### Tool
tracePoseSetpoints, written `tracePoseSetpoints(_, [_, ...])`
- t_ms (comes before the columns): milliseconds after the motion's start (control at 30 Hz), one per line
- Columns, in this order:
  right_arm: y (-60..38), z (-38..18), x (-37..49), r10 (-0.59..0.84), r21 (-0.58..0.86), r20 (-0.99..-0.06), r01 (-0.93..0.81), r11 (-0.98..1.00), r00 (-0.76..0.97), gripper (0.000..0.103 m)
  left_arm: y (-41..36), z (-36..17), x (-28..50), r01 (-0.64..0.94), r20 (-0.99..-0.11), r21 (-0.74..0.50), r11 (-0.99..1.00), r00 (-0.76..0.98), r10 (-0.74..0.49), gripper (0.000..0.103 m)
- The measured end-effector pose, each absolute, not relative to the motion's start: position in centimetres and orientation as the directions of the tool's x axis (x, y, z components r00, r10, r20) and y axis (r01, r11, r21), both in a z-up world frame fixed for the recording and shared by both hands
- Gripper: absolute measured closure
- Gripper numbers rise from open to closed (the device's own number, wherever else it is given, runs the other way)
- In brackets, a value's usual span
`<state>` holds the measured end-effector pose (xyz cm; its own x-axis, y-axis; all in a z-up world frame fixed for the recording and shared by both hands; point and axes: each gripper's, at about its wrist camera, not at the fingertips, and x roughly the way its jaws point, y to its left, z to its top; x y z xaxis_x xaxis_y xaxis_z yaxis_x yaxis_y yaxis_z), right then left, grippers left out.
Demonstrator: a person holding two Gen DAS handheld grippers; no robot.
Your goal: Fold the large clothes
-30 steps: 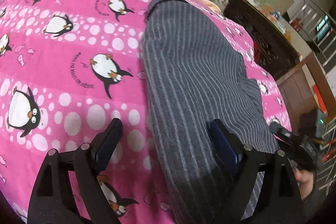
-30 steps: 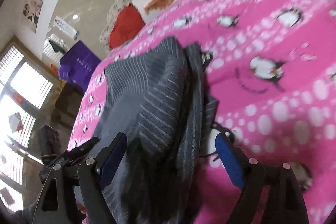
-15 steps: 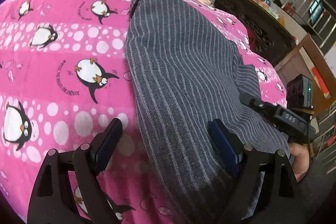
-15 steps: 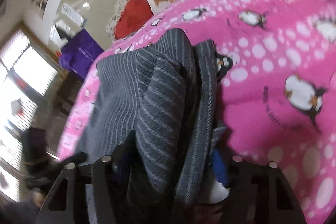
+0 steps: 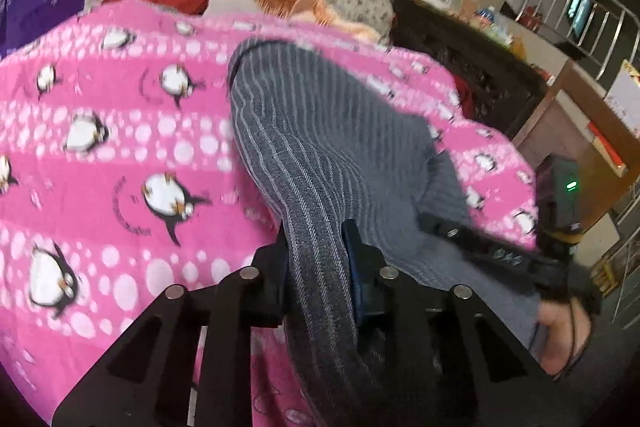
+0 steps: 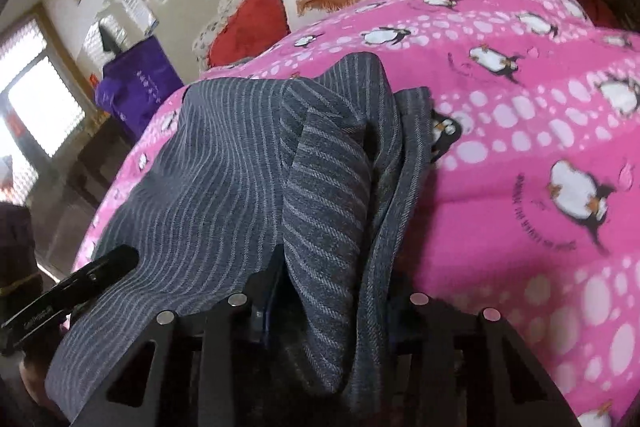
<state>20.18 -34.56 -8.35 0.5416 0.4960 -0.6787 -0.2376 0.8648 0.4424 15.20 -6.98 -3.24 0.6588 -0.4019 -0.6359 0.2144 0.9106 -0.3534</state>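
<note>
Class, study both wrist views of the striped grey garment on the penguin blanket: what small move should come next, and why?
Probably finish closing, then lift both near corners together. The left gripper and right gripper each have a bunch of the striped grey garment between their closing fingers, while its far end still lies flat on the pink penguin blanket, ready to be folded over.

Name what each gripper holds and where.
Both pinch the grey striped garment at its near edge: left gripper a raised fold, right gripper bunched layers; jaws still closing.
</note>
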Motion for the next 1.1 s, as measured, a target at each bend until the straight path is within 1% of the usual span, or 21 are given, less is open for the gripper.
tracePoseSetpoints(200, [-30.1, -7.7, 20.5, 0.480, 0.443, -0.675, -0.212, 0.871, 0.561, 0.067, -3.5, -1.7, 15.2, 0.187, -0.623, -0.349, 0.918, 0.686, -0.376, 0.083])
tracePoseSetpoints(400, [-22.8, -7.2, 21.8, 0.523, 0.443, -0.660, -0.282, 0.851, 0.540, 0.067, 3.4, -1.6, 15.1, 0.083, -0.628, -0.370, 0.925, 0.712, -0.315, 0.084])
tracePoseSetpoints(433, [-21.7, -7.2, 21.9, 0.524, 0.440, -0.662, -0.288, 0.851, 0.536, 0.067, 4.3, -1.9, 15.3, 0.073, -0.638, -0.370, 0.926, 0.705, -0.310, 0.083])
tracePoseSetpoints(500, [-20.3, -7.4, 22.1, 0.490, 0.401, -0.680, -0.283, 0.872, 0.546, 0.063, 5.4, -3.2, 16.3, 0.067, -0.675, -0.375, 0.925, 0.664, -0.322, 0.082])
tracePoseSetpoints(533, [-20.2, -7.4, 22.1, 0.475, 0.386, -0.687, -0.277, 0.880, 0.550, 0.061, 5.9, -4.0, 16.7, 0.067, -0.688, -0.388, 0.919, 0.642, -0.338, 0.081])
tracePoseSetpoints(567, [-20.5, -7.5, 22.2, 0.472, 0.392, -0.690, -0.264, 0.881, 0.548, 0.056, 6.1, -4.6, 16.9, 0.065, -0.697, -0.390, 0.918, 0.631, -0.341, 0.078])
tracePoseSetpoints(600, [-20.8, -7.6, 22.1, 0.479, 0.405, -0.689, -0.260, 0.877, 0.544, 0.055, 6.1, -4.8, 16.9, 0.067, -0.699, -0.387, 0.920, 0.629, -0.340, 0.073])
tracePoseSetpoints(667, [-21.6, -7.4, 21.9, 0.486, 0.410, -0.695, -0.264, 0.873, 0.530, 0.051, 6.0, -4.8, 16.8, 0.083, -0.707, -0.382, 0.921, 0.615, -0.349, 0.069])
tracePoseSetpoints(767, [-23.2, -5.5, 20.7, 0.462, 0.393, -0.699, -0.248, 0.886, 0.546, 0.050, 6.5, -3.3, 15.8, 0.078, -0.709, -0.367, 0.927, 0.622, -0.333, 0.069])
tracePoseSetpoints(867, [-25.0, -2.4, 18.1, 0.456, 0.396, -0.666, -0.239, 0.887, 0.590, 0.050, 7.3, -0.6, 13.4, 0.091, -0.669, -0.343, 0.935, 0.675, -0.311, 0.069])
tracePoseSetpoints(967, [-25.3, 0.7, 15.2, 0.462, 0.359, -0.637, -0.292, 0.886, 0.618, 0.050, 7.0, 1.4, 10.6, 0.127, -0.620, -0.344, 0.930, 0.714, -0.327, 0.069])
tracePoseSetpoints(1000, [-24.3, 1.7, 14.1, 0.497, 0.348, -0.623, -0.355, 0.868, 0.604, 0.050, 6.4, 1.8, 9.7, 0.153, -0.605, -0.350, 0.924, 0.716, -0.348, 0.069])
tracePoseSetpoints(1033, [-23.4, 2.1, 13.2, 0.515, 0.330, -0.624, -0.399, 0.855, 0.588, 0.053, 5.8, 1.8, 8.9, 0.174, -0.599, -0.359, 0.917, 0.710, -0.369, 0.069])
tracePoseSetpoints(1067, [-22.3, 2.4, 12.3, 0.526, 0.303, -0.630, -0.443, 0.844, 0.571, 0.058, 5.1, 1.8, 8.3, 0.192, -0.600, -0.365, 0.911, 0.699, -0.388, 0.069])
tracePoseSetpoints(1100, [-21.0, 2.5, 11.4, 0.529, 0.261, -0.642, -0.491, 0.831, 0.555, 0.060, 4.2, 1.5, 7.7, 0.211, -0.606, -0.360, 0.909, 0.688, -0.399, 0.070])
